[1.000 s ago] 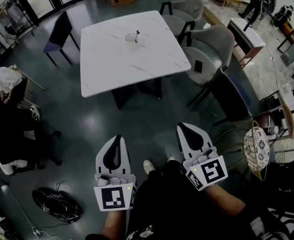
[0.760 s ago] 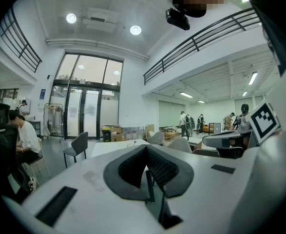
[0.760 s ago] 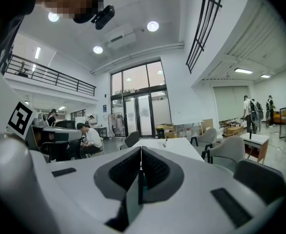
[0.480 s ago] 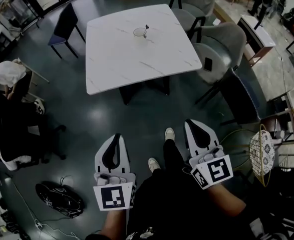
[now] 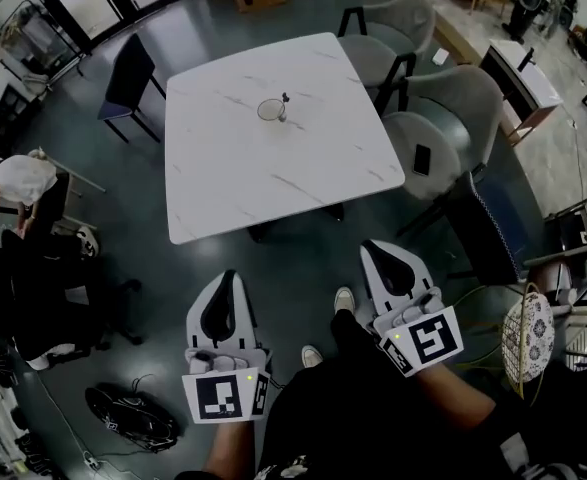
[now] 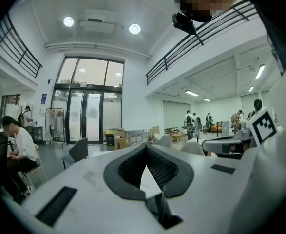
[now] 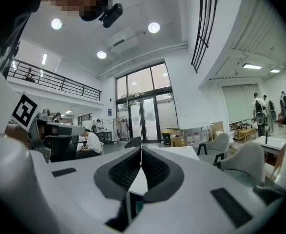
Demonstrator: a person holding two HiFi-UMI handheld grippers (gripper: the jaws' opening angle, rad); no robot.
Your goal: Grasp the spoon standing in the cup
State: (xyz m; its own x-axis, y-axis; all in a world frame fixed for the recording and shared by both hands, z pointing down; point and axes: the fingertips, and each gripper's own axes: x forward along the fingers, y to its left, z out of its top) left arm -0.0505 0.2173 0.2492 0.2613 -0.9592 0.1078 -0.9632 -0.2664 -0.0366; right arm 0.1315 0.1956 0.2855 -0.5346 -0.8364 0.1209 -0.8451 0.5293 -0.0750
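The cup [image 5: 269, 110] stands near the middle of the table [image 5: 273, 193], well apart from both grippers; the spoon [image 5: 284, 101] stands in it, handle up. Left gripper [image 5: 228, 280] and right gripper [image 5: 373, 251] — jaws together, empty. The spoon is probably light, stiff and slippery — pinch the handle above the rim

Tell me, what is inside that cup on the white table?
A spoon stands in the cup, its handle rising past the rim. Its lower end is hidden inside, and the cup is too small here to show any other contents.
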